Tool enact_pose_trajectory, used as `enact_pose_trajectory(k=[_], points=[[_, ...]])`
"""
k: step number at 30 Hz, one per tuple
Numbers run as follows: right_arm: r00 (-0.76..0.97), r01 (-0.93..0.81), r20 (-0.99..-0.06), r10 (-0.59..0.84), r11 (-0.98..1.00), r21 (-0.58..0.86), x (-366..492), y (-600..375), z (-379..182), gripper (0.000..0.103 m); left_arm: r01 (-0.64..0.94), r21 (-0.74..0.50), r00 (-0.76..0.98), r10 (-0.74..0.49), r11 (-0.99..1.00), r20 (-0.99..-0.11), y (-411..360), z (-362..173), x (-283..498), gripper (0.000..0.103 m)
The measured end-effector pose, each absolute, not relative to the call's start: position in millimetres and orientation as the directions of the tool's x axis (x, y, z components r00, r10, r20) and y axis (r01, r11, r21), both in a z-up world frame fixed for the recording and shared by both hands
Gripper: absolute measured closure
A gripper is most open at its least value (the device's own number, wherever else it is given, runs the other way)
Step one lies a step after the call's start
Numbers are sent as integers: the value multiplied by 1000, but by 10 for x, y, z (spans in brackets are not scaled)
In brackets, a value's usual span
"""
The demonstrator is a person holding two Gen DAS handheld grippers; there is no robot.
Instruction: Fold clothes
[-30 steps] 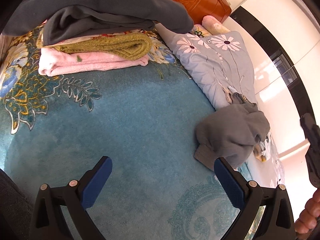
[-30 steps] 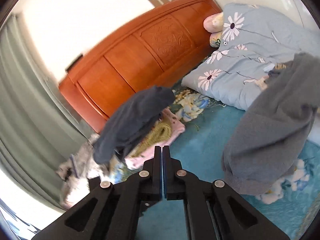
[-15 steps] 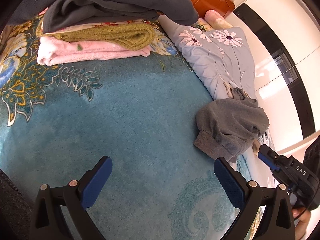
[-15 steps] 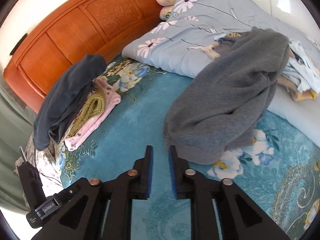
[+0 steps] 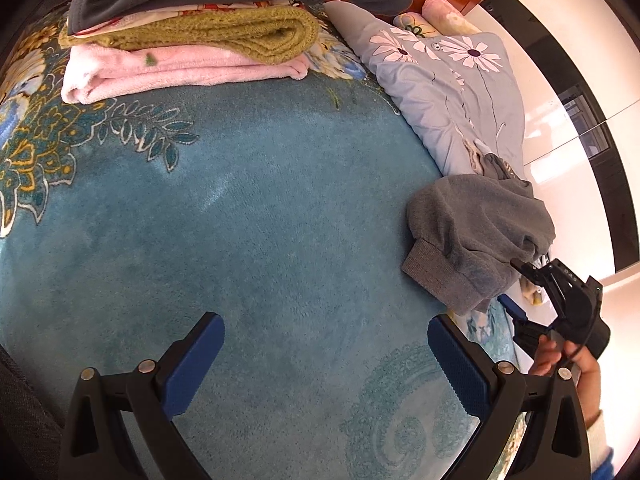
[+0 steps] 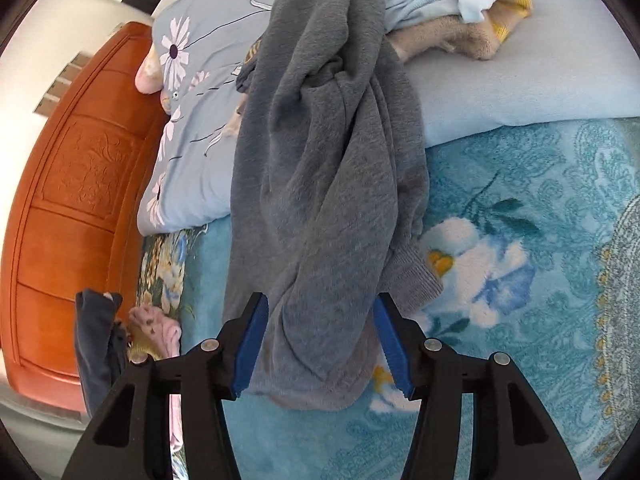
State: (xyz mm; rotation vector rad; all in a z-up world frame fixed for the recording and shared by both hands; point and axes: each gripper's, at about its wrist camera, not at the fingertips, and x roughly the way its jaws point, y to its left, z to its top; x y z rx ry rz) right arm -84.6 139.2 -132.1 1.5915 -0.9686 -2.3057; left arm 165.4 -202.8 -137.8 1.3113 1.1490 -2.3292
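Observation:
A crumpled grey sweater [image 6: 320, 168] lies on the teal blanket [image 6: 520, 208], draped up onto the floral duvet. My right gripper [image 6: 320, 328] is open, with its blue pads on either side of the sweater's lower end. In the left wrist view the sweater [image 5: 472, 232] is at the right, with my right gripper [image 5: 516, 284] at its near edge. My left gripper [image 5: 324, 352] is open and empty above bare blanket [image 5: 240, 220]. A stack of folded clothes [image 5: 192, 44] lies at the far left: pink, olive knit, dark grey on top.
A grey-blue floral duvet [image 5: 448, 80] lies along the right. Light blue and beige clothes [image 6: 452, 12] are piled on it behind the sweater. An orange wooden headboard [image 6: 68, 208] stands at the far end. The folded stack [image 6: 132, 336] shows beside it.
My right gripper has opened from shut, swung down toward the grey sweater and now straddles its lower end. My left gripper stayed open and moved slightly closer to the folded stack.

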Motion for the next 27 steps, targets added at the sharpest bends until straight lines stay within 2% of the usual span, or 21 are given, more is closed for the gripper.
enact_pose_trajectory(k=[3, 4, 5, 6, 7, 8, 15, 22, 25, 27], points=[[-387, -299, -760, -522, -709, 639, -993, 1427, -1480, 47, 549, -517, -561, 169, -656, -810, -2041, -1416, 1661, 0], [-376, -327, -745, -551, -673, 663, -1026, 1442, -1537, 50, 553, -517, -559, 169, -653, -812, -2047, -1426, 1664, 0], [-366, -353, -725, -583, -634, 688, -1056, 1453, -1593, 56, 555, -518, -559, 170, -650, -812, -2052, -1432, 1665, 0], [-359, -358, -682, -637, -581, 731, -1063, 1444, -1637, 75, 557, -519, -558, 170, -649, -812, -2053, -1437, 1661, 0], [-352, -361, -638, -685, -529, 768, -1069, 1433, -1674, 89, 558, -518, -556, 171, -648, -813, -2051, -1440, 1655, 0], [-344, -339, -612, -712, -514, 788, -1070, 1399, -1664, 92, 559, -517, -554, 172, -648, -815, -2049, -1445, 1652, 0], [-307, -158, -415, -856, -384, 910, -883, 1232, -1382, 96, 543, -531, -561, 189, -650, -806, -2031, -1408, 1674, 0], [-230, 49, -359, -904, -380, 924, -664, 838, -898, 98, 563, -582, -594, 202, -587, -779, -2150, -1383, 1795, 0], [-146, 146, -340, -929, -360, 921, -499, 547, -735, 100, 572, -604, -614, 199, -554, -764, -2212, -1371, 1851, 0], [-63, 212, -285, -956, -292, 933, -341, 293, -622, 103, 579, -618, -623, 200, -532, -756, -2245, -1372, 1883, 0]])
